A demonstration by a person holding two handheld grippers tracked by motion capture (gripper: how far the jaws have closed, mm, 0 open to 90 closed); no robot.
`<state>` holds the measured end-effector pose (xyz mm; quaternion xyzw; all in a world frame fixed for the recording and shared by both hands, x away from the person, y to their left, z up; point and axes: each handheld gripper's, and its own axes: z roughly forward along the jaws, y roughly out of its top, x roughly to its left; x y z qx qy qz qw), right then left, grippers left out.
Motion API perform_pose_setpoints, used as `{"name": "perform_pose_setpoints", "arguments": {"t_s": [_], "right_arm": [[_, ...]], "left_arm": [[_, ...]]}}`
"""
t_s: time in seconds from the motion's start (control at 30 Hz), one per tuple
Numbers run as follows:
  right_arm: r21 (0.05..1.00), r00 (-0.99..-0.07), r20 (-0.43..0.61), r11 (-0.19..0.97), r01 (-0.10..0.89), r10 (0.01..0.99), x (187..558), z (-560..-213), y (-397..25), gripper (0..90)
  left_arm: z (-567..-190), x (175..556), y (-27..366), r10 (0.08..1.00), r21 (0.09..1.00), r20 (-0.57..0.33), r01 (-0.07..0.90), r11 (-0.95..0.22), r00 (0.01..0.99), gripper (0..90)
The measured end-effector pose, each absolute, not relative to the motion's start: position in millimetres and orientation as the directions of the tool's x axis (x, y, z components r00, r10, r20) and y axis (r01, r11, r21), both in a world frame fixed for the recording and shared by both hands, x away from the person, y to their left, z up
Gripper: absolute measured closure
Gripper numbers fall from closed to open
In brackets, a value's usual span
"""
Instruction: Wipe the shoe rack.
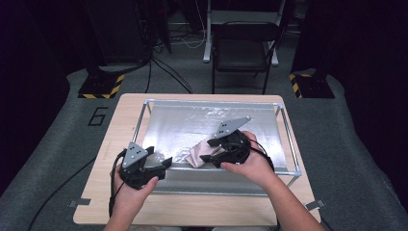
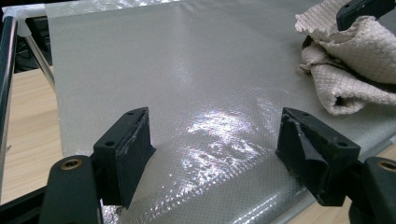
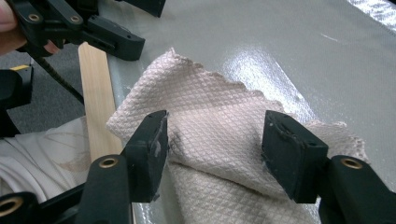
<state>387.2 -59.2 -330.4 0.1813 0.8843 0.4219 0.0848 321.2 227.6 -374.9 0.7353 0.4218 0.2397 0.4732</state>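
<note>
Your wooden surface (image 1: 125, 108) stands on grey carpet (image 1: 57, 144). Just beyond its far edge you have a black folding chair (image 1: 243, 48), and behind that the white legs of a stand (image 1: 208, 33) among loose cables (image 1: 168, 72). Two black bases with yellow-black hazard stripes (image 1: 101, 86) flank the chair, left and right. Dark curtains (image 1: 29, 72) close the sides, and a "6" (image 1: 97, 116) marks the floor left of the surface.

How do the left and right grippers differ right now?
The right gripper hangs over the crumpled cloth, fingers straddling a fold; the left gripper hangs over bare shiny sheet. The left sits at the sheet's near edge, the right farther in. Both are open and grip nothing.
</note>
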Motion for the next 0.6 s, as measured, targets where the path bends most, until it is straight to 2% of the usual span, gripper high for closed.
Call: {"name": "perform_pose_setpoints", "arguments": {"t_s": [0.23,0.6], "right_arm": [[0.753,-0.913,0.022,0.595,0.283,0.407,389.6,-332.7,-61.6,41.1],[0.724,-0.916,0.043,0.619,0.304,0.399,391.6,-336.8,-59.1,54.9]], "left_arm": [[-374.9,320.9,227.5,0.848,0.898,-0.048,0.394,-0.195,0.528,25.6],[-374.9,321.1,227.6,0.848,0.898,-0.046,0.394,-0.197,0.529,25.6]]}}
